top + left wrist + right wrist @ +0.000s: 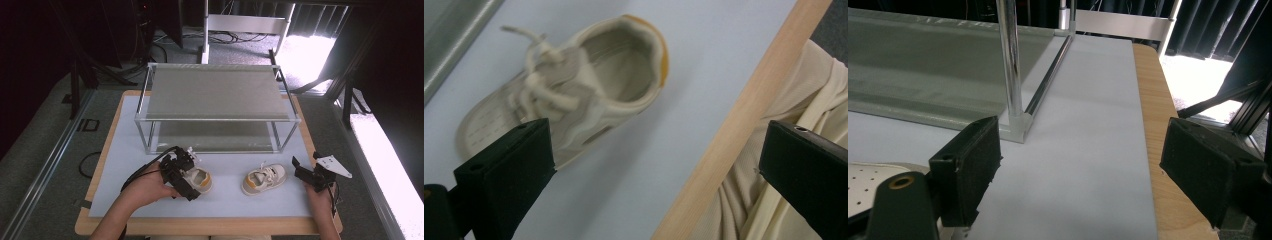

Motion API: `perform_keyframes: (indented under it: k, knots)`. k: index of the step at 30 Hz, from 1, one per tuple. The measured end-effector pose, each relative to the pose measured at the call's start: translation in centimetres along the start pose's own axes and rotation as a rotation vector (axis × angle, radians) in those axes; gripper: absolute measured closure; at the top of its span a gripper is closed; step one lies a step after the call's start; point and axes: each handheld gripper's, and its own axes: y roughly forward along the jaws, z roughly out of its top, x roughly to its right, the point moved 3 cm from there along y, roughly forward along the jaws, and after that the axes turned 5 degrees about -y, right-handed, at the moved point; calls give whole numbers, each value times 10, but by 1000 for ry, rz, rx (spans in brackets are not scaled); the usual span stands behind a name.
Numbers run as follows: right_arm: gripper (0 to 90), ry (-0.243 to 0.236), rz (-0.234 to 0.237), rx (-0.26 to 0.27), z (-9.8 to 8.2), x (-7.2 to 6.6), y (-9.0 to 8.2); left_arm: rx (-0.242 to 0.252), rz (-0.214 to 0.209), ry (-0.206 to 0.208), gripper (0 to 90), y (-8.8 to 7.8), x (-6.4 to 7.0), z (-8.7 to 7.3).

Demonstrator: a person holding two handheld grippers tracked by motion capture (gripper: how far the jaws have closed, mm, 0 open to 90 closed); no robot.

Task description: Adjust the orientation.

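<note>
Jaws wide on both: left gripper (181, 172) hangs right over the left shoe (569, 95), nothing clamped, likely lining up a grab; right gripper (311, 176) sits just beside the right shoe (264, 179), apart from it. Both shoes lie upright near the front edge of the desk (100, 165), in front of the two-tier rack (220, 92), probably staged for shelving. In the high view the right shoe's long axis runs diagonally, toe toward the front-left, heel back-right; left shoe's orange heel points right.
</note>
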Motion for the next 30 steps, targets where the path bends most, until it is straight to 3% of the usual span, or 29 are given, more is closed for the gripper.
perform_keyframes:
  k: [9, 13, 14, 16, 18, 26, 28, 30]
  knots:
    - [159, 3, -1, 2, 0, 0, 0, 4, -27, 28, 10, 13, 12, 22]
    - [159, 5, 0, 2, 0, 0, 0, 1, -45, 16, 67, 19, 11, 29]
    - [159, 6, 1, 2, 0, 0, 0, 0, -47, 13, 147, 21, 11, 30]
    - [159, 7, 1, 3, 0, 0, 0, -11, -56, 5, 176, 26, 9, 32]
    - [159, 7, 2, 4, 0, 0, -1, -28, -55, 2, 289, 31, 8, 33]
    - [159, 7, 3, 6, 0, 0, -1, -87, -98, -10, 436, 49, 3, 40]
    - [159, 6, 3, 6, 0, 1, -1, -105, -81, 0, 508, 54, 2, 41]
    - [159, 7, 4, 6, 0, 1, -1, -111, -85, 0, 523, 58, 0, 42]
